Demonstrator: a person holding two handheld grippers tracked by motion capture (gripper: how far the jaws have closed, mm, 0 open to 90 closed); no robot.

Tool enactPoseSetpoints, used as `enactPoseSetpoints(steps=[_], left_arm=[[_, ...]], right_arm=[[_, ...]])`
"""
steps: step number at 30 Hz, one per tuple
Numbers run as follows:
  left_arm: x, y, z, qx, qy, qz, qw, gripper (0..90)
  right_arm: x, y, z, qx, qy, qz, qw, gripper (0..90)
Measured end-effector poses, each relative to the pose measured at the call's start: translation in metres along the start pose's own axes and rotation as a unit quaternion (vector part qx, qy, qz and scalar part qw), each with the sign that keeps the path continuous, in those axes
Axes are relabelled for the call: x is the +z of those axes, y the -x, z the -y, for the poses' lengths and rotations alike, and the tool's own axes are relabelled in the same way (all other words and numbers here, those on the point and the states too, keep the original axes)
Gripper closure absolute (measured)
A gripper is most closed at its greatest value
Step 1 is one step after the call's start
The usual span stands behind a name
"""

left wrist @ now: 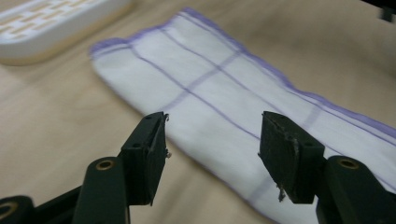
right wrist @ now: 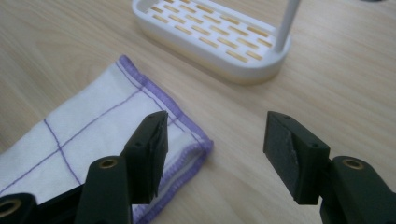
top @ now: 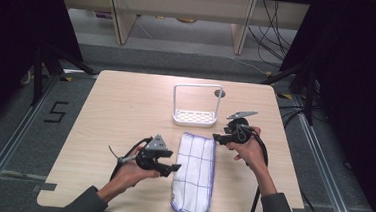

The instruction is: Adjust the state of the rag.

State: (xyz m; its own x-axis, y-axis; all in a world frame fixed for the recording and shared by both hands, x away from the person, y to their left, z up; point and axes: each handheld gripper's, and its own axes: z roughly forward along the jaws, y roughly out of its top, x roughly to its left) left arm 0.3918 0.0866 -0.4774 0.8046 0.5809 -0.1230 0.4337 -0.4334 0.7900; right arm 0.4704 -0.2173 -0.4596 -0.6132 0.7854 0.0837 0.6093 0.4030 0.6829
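Both tongs wide, empty; folded cloth near end cut off.

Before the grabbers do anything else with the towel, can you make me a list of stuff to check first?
1. Left gripper open with nothing between its jaws: ok.
2. Right gripper open with nothing between its jaws: ok.
3. Folded towel lying flat on the table, not hanging off the near edge: ok.
4. Towel apart from the white rack, so the rack won't get dragged along: ok, a strip of bare table shows between them.
5. Each gripper beside its own side of the towel: ok, left one near the long left edge, right one by the far right corner.
6. How many layers the fold has: cannot tell.
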Motion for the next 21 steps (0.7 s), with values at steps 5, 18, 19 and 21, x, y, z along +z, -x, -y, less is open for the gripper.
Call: enactPoseSetpoints(steps=[5,18,19,21], left_arm=[[0.021,-0.029,-0.013,0.0,-0.022,-0.016,0.9996,39.2],[0.064,-0.062,-0.033,-0.039,-0.035,-0.02,0.9985,41.5],[0.066,-0.063,-0.034,-0.042,-0.034,-0.019,0.9984,41.9],[0.07,-0.065,-0.034,-0.045,-0.036,-0.016,0.9982,42.6]], right_arm=[[0.005,0.002,0.007,0.007,-0.006,0.013,0.9999,41.4],[0.017,-0.01,0.002,0.002,-0.024,0.002,0.9997,41.8],[0.016,-0.01,0.001,-0.001,-0.033,0.003,0.9995,41.7],[0.018,-0.011,0.002,0.0,-0.035,0.007,0.9994,41.5]])
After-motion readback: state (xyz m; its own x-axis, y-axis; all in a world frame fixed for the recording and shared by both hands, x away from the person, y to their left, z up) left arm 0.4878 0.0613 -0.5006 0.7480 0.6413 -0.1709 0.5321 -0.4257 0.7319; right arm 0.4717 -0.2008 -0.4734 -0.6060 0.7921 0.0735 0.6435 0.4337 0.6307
